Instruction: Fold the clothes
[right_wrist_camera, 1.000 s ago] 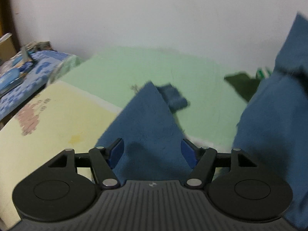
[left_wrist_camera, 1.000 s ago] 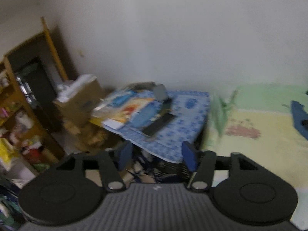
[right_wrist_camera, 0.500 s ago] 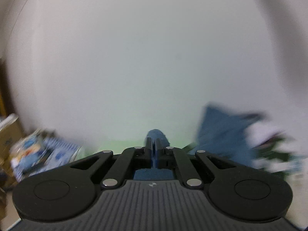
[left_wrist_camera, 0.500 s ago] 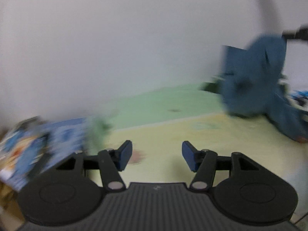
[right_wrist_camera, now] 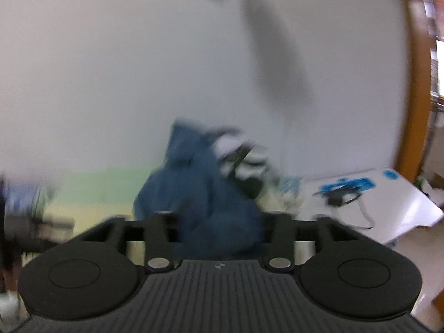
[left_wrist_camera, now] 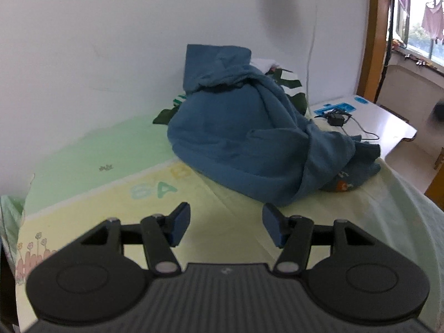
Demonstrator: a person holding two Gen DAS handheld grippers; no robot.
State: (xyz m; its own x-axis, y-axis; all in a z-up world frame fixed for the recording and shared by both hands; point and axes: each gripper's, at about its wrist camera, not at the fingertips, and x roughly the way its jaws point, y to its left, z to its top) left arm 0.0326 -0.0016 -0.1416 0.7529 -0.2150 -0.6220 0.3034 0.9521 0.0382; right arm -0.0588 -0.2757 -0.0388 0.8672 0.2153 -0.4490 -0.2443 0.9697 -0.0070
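Right now a blue garment (left_wrist_camera: 244,141) is lying bunched in a heap toward the far side of the bed, leaning up against the white wall (left_wrist_camera: 111,41). Under and behind it, a dark green and white striped piece of clothing (left_wrist_camera: 291,83) is peeking out. The heap is sitting on a bedsheet (left_wrist_camera: 222,216) that is pale yellow near the camera and light green by the wall, with pastel letters printed just beside the blue fabric.

The left gripper (left_wrist_camera: 226,223) is hovering over the yellow part of the sheet, near the heap but apart from it, its blue-padded fingers (left_wrist_camera: 180,223) spread wide and holding nothing.

The right gripper (right_wrist_camera: 220,219) is pointing at the same blue heap, but its view is smeared; its fingertips are lost against the fabric, so I cannot tell whether its jaws are parted or closed.

Beyond the bed, a white table (left_wrist_camera: 388,125) is carrying a small black device with a cable (left_wrist_camera: 337,118).
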